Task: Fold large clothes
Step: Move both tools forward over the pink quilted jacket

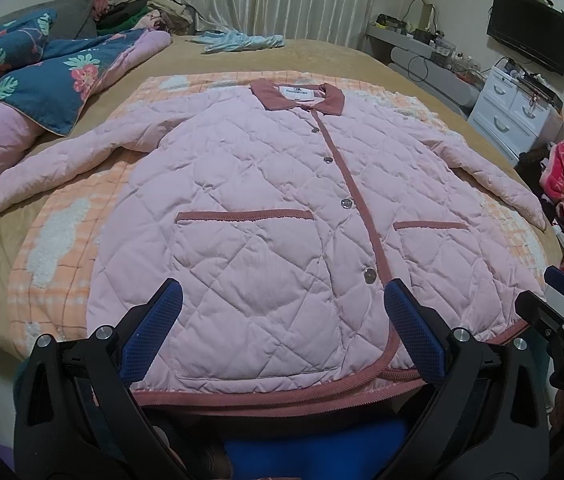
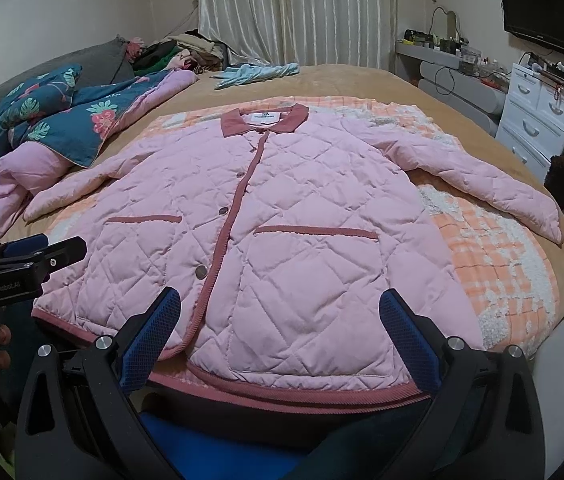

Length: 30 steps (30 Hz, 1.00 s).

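Jaws of both grippers gape over jacket [image 1: 265, 200] — only right view shows fingertips [image 2: 1, 334].

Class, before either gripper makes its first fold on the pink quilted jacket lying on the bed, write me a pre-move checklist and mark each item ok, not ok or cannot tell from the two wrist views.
1. Pink quilted jacket lies flat, front up: ok.
2. Front buttoned shut: ok, buttons line the placket.
3. Both sleeves spread clear of the body: ok.
4. Left gripper open, holding nothing: ok.
5. Right gripper open, holding nothing: ok.
6. Space beside the jacket: not ok on one side, floral quilt lies bunched close to one sleeve.
7. Hem lies straight: cannot tell, the grippers cover its ends.
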### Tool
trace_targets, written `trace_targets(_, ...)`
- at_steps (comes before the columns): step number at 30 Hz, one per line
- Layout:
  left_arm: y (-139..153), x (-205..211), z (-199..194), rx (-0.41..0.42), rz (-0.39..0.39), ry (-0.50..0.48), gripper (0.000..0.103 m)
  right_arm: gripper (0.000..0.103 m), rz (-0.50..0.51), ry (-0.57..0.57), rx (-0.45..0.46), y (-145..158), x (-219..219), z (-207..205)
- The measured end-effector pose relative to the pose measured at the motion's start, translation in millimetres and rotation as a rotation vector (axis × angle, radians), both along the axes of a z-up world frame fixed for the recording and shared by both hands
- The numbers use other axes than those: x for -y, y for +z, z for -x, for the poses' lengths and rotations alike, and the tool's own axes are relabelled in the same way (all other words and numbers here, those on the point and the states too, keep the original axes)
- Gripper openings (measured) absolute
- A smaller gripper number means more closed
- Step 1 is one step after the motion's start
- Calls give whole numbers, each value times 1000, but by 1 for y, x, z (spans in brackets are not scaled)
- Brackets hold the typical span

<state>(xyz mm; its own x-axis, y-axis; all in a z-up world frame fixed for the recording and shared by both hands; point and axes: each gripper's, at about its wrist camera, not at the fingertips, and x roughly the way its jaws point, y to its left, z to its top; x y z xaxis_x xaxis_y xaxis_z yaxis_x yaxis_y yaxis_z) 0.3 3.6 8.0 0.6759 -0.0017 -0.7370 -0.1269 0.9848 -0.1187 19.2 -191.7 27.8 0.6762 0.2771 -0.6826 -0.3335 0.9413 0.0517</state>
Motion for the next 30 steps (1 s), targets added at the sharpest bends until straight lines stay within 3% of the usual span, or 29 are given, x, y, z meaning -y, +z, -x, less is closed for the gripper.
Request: trace_targets(30, 4, -1, 1, 3, -3, 0, 94, 99, -1, 1, -3, 0, -2, 0)
